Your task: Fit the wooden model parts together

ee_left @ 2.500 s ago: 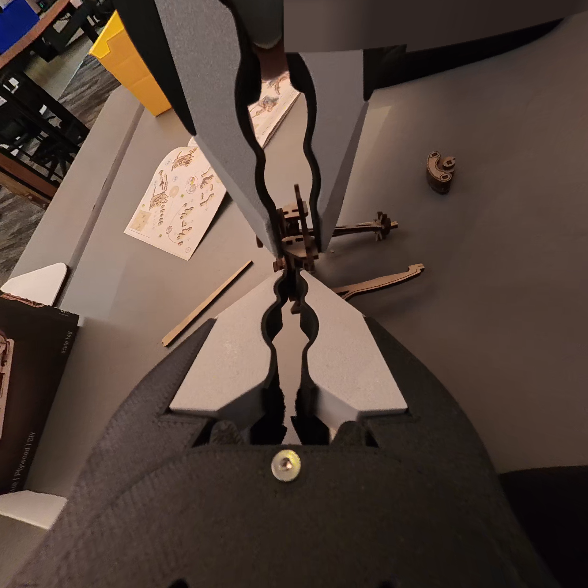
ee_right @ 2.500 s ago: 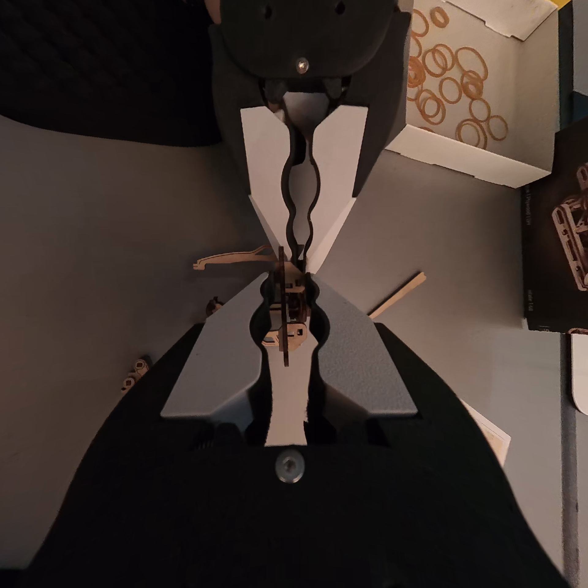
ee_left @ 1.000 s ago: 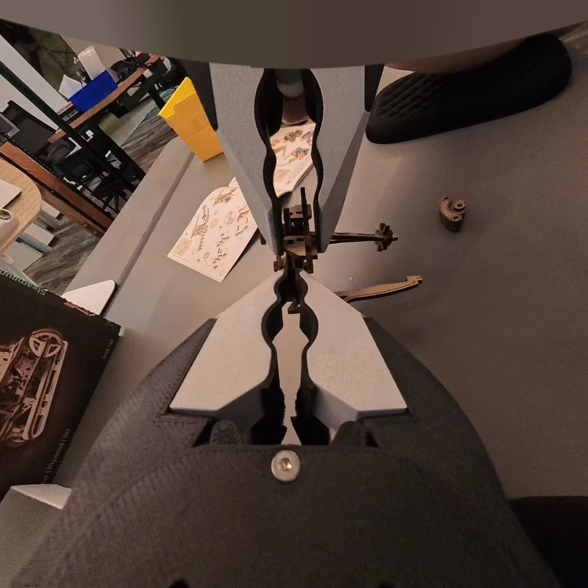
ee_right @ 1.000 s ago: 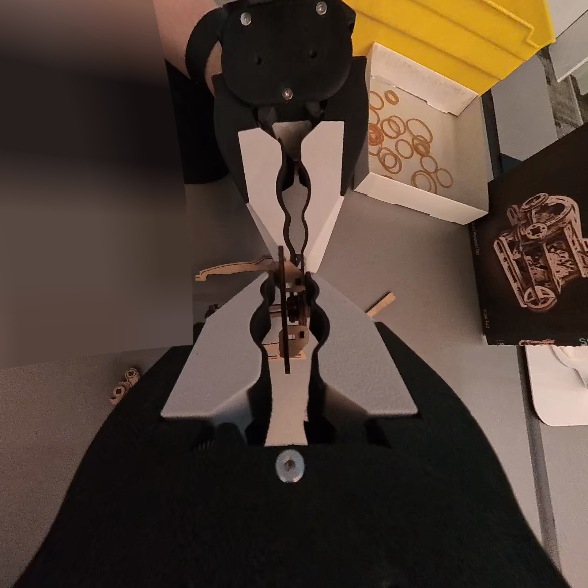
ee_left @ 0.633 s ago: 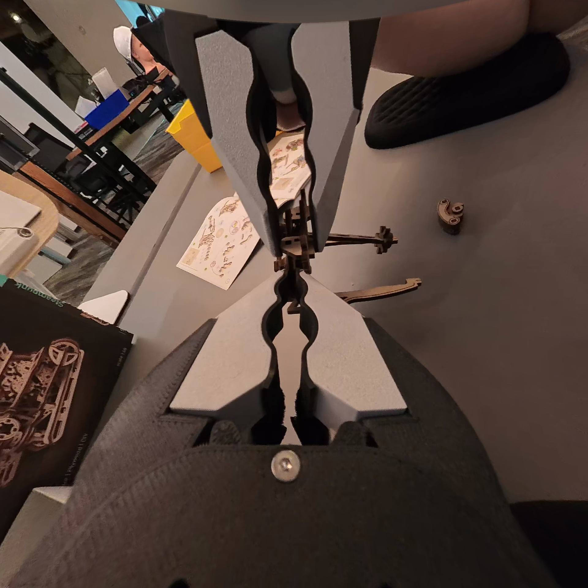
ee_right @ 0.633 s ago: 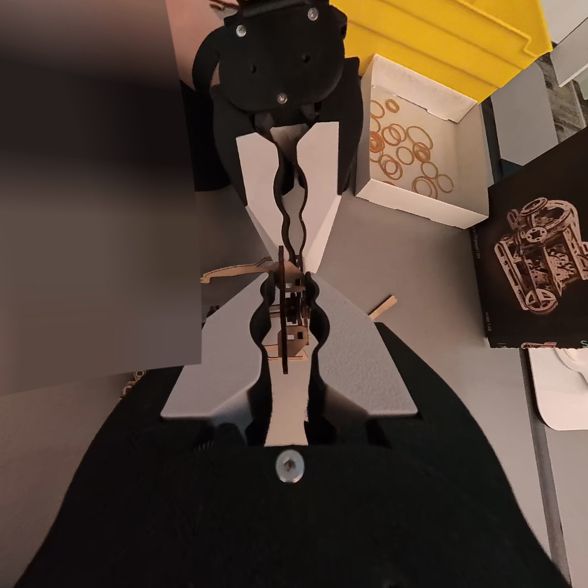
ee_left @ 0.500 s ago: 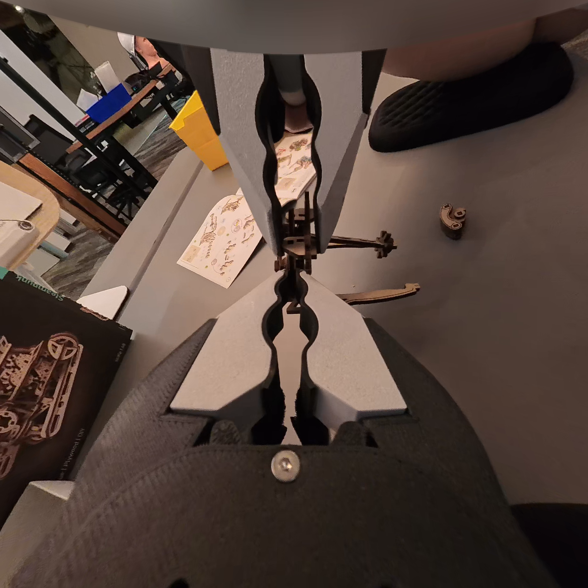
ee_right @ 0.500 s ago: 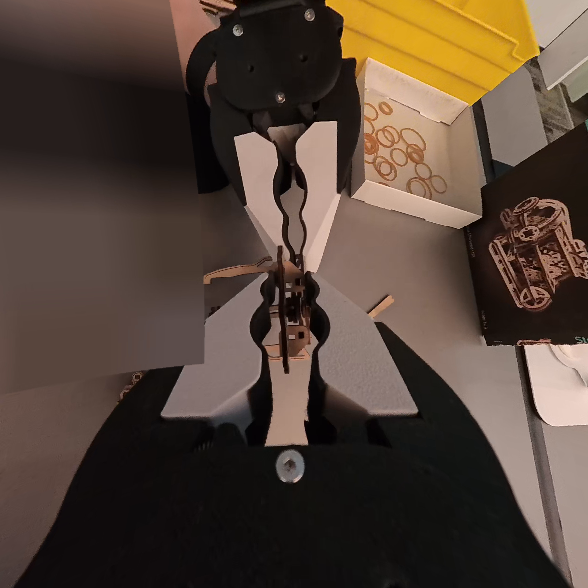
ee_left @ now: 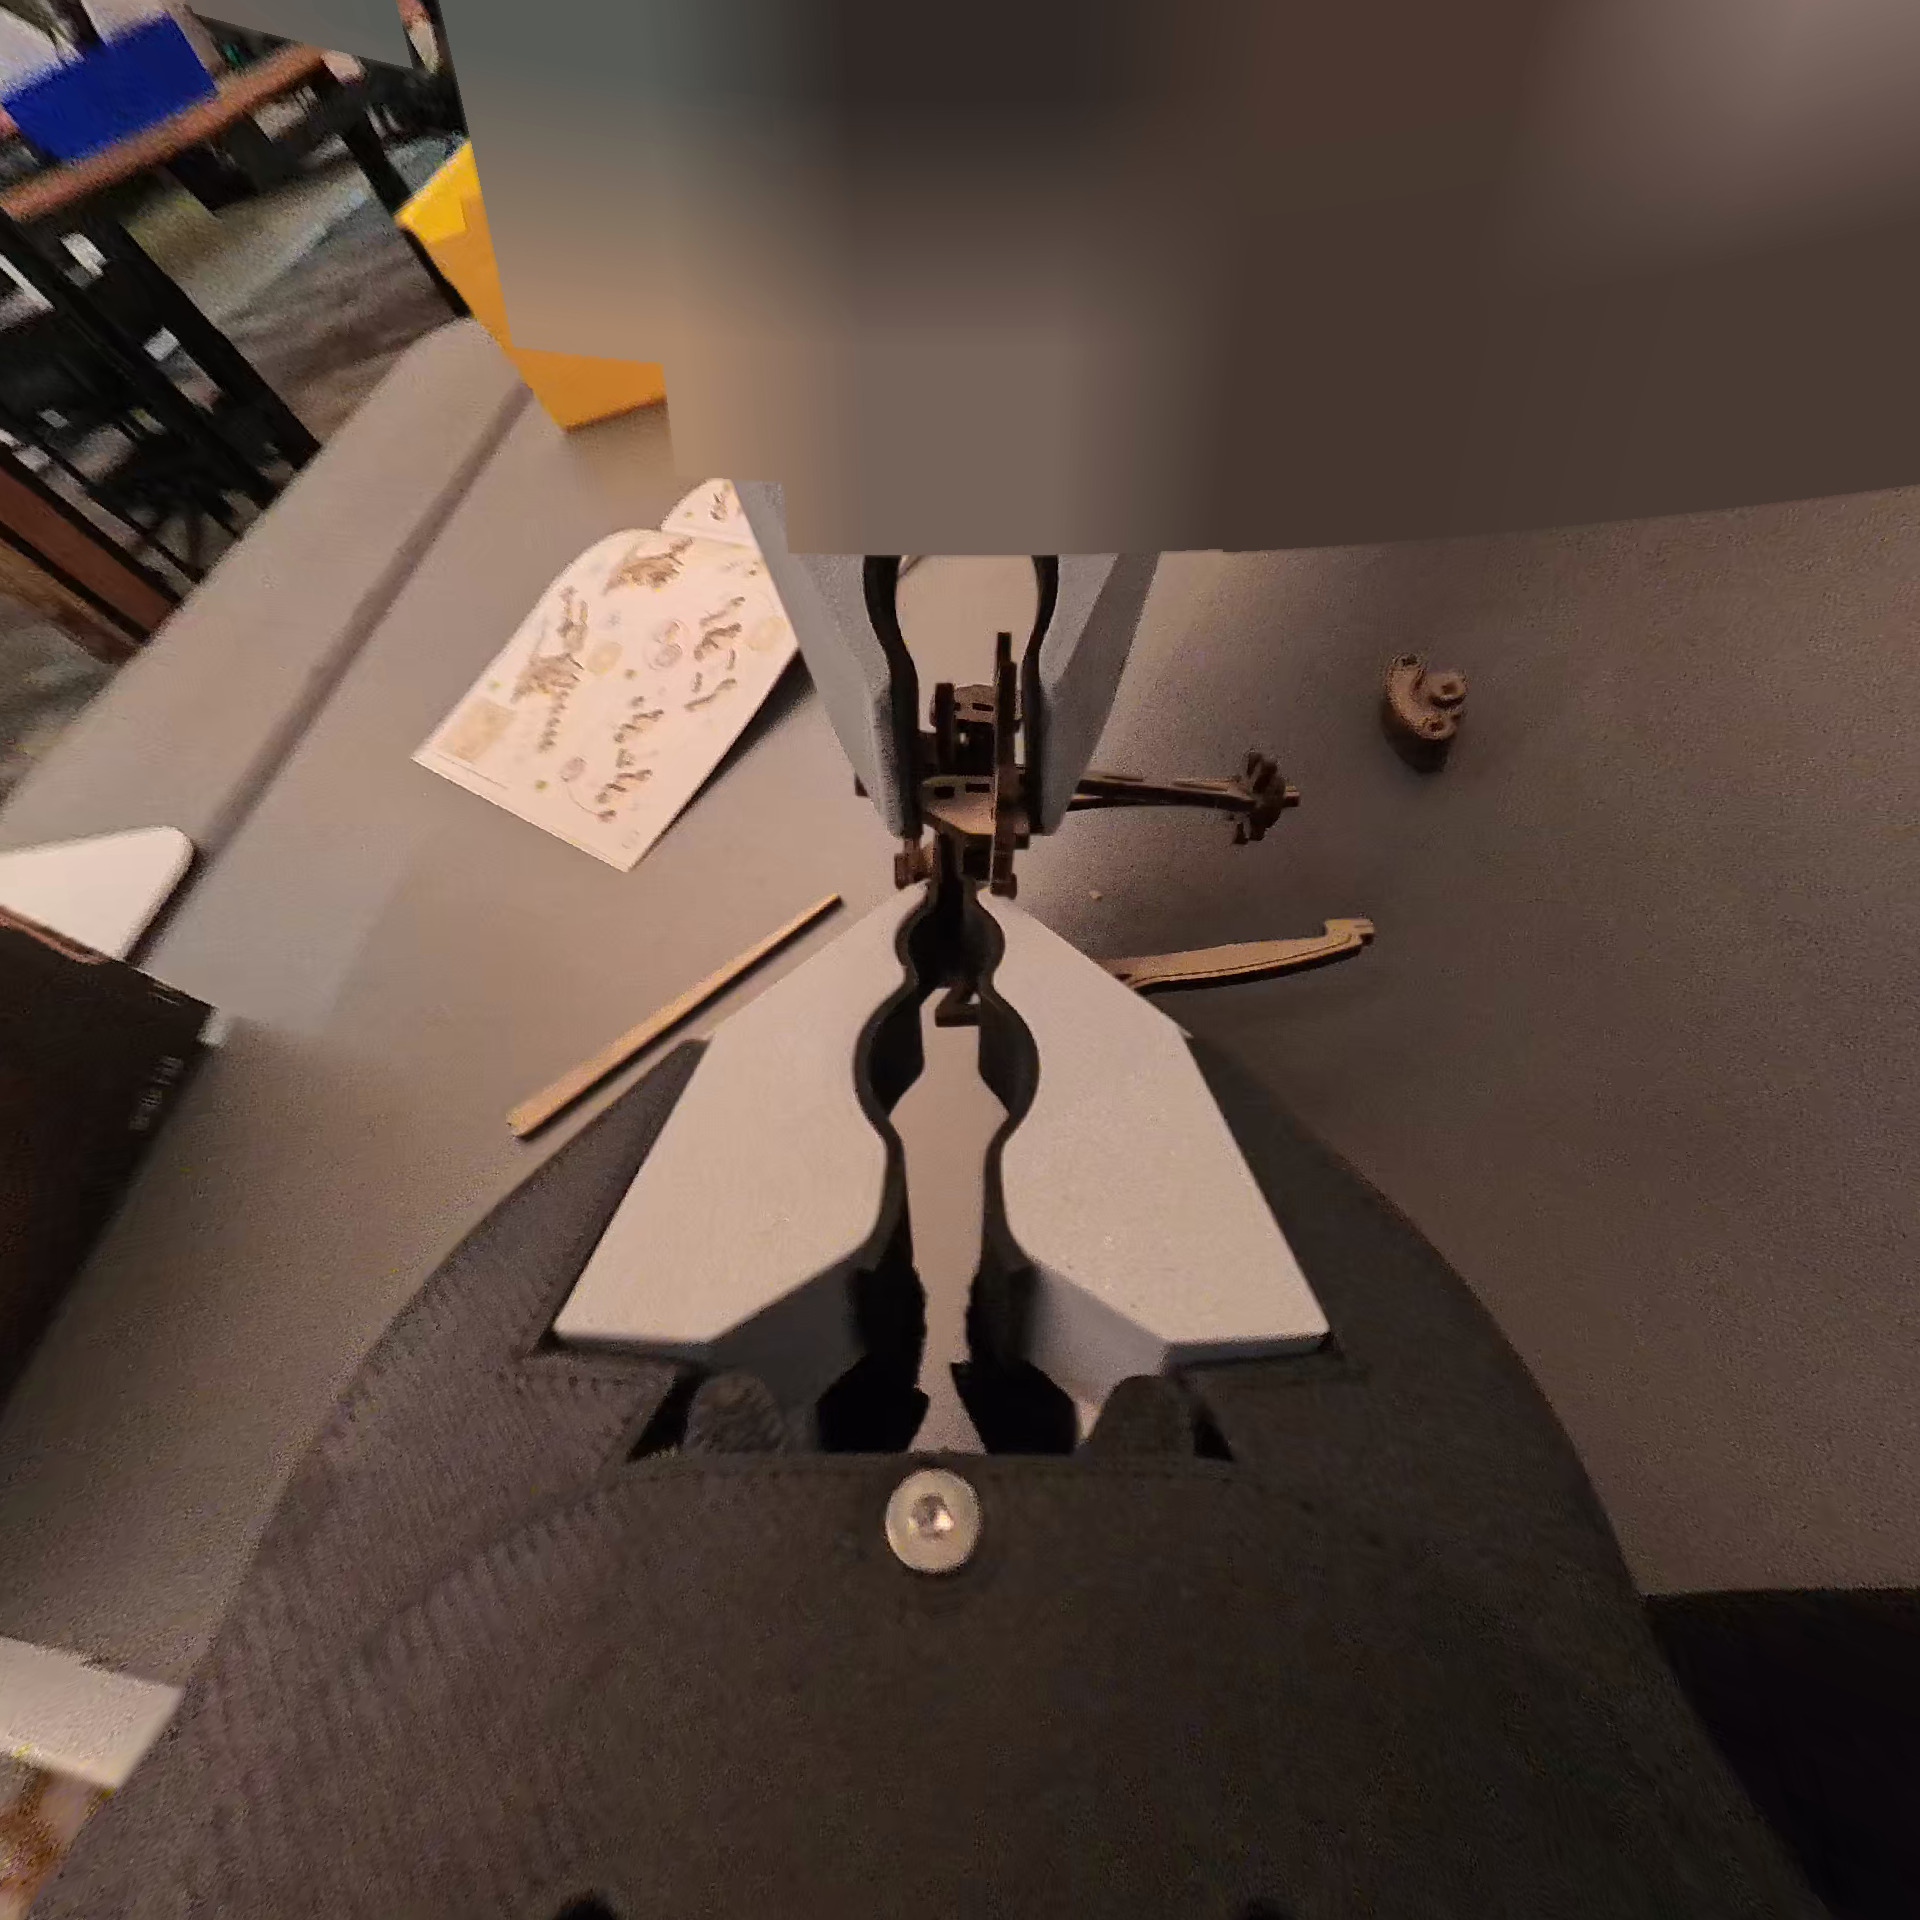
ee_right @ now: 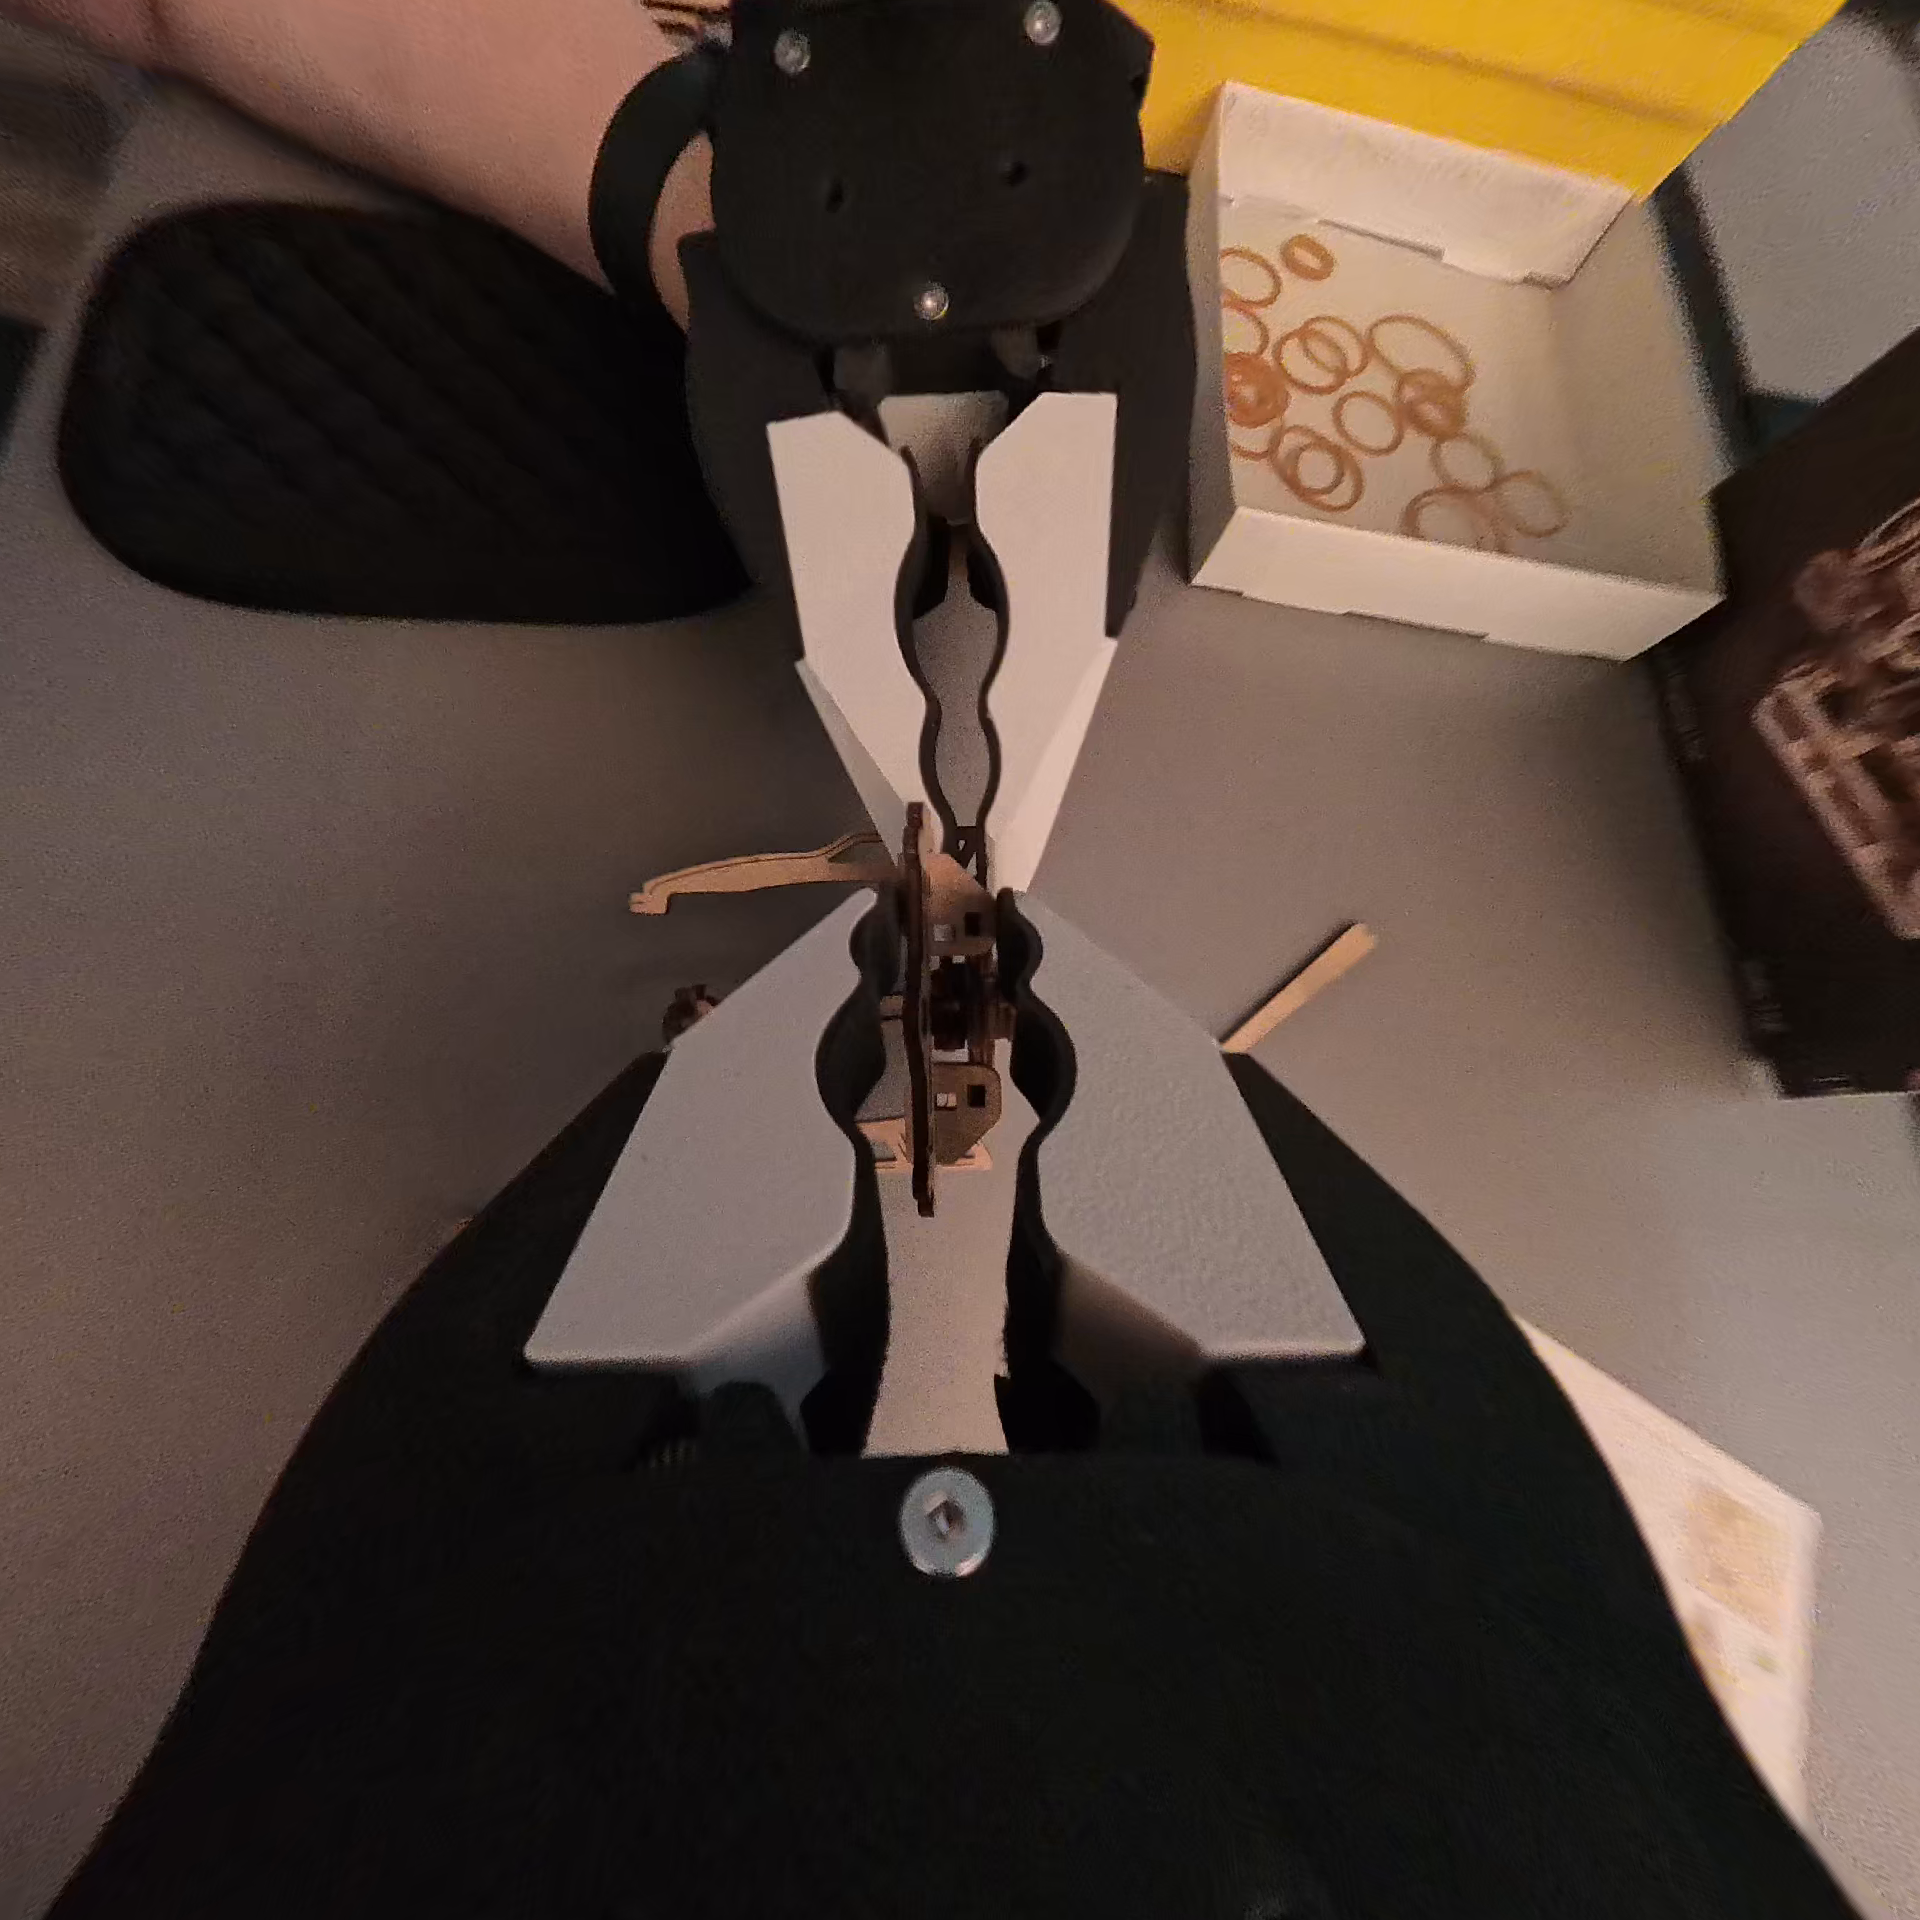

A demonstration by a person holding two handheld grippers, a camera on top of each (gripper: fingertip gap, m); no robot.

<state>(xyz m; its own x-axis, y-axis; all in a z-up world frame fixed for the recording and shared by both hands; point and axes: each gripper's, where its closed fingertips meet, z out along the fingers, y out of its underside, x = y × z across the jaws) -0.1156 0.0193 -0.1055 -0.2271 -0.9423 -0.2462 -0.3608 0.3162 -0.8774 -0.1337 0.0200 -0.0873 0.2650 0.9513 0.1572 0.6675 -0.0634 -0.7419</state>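
My two grippers meet tip to tip above the grey table (ee_left: 1558,1143). My right gripper (ee_right: 940,912) is shut on a small wooden sub-assembly (ee_right: 951,1039) of slotted plates, held edge-on between its fingers. It also shows in the left wrist view (ee_left: 971,769), where the right gripper (ee_left: 968,826) comes in from above. My left gripper (ee_left: 951,912) is shut on a thin dark wooden part (ee_left: 951,961) that butts against the sub-assembly. The left gripper (ee_right: 961,847) faces me in the right wrist view.
Loose on the table lie a curved wooden lever (ee_left: 1236,951), a geared axle (ee_left: 1195,800), a small curved piece (ee_left: 1418,712), a wooden stick (ee_left: 675,1013) and an instruction sheet (ee_left: 613,675). A white box of rings (ee_right: 1382,416), a yellow bin (ee_right: 1455,73), a black kit box (ee_right: 1829,779) and a black pad (ee_right: 343,416) stand around. Only a small space, under 4 cm, lies between the two pairs of fingers. The left tips stand about 10 cm off the wooden stick (ee_left: 675,1013). Seen from the right wrist view (ee_right: 1253,1025) as well.
Both grippers have tilted down toward the table while staying tip to tip. The stick has come back into the left view. Both grips are unchanged.
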